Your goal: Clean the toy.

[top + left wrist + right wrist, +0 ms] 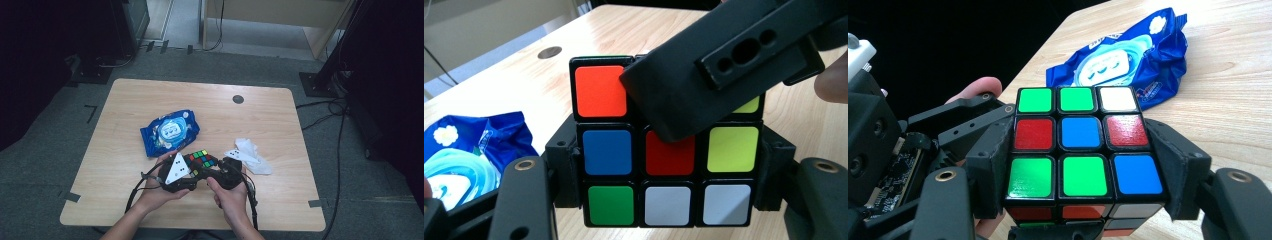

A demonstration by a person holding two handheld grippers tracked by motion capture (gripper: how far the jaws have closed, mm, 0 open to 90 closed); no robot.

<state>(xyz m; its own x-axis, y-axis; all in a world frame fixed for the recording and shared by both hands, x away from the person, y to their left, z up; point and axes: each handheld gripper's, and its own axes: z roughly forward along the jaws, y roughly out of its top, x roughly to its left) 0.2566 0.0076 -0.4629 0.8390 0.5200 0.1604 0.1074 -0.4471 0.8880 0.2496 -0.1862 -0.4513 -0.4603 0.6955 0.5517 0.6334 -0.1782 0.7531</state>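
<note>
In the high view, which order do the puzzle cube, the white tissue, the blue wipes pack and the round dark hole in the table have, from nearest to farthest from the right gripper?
1. Puzzle cube: between the jaws of the right gripper.
2. White tissue: just right of it.
3. Blue wipes pack: farther, up and left.
4. Round dark hole: farthest, near the table's far edge.

This looks like a lab or recording room rather than a home: a plain wooden tabletop (150, 95) stands on grey carpet (45, 150) with tape marks (90, 111) (little black corners), black stand bases (320, 82) beside it and loose cables (320, 120) trailing across the floor.
</note>
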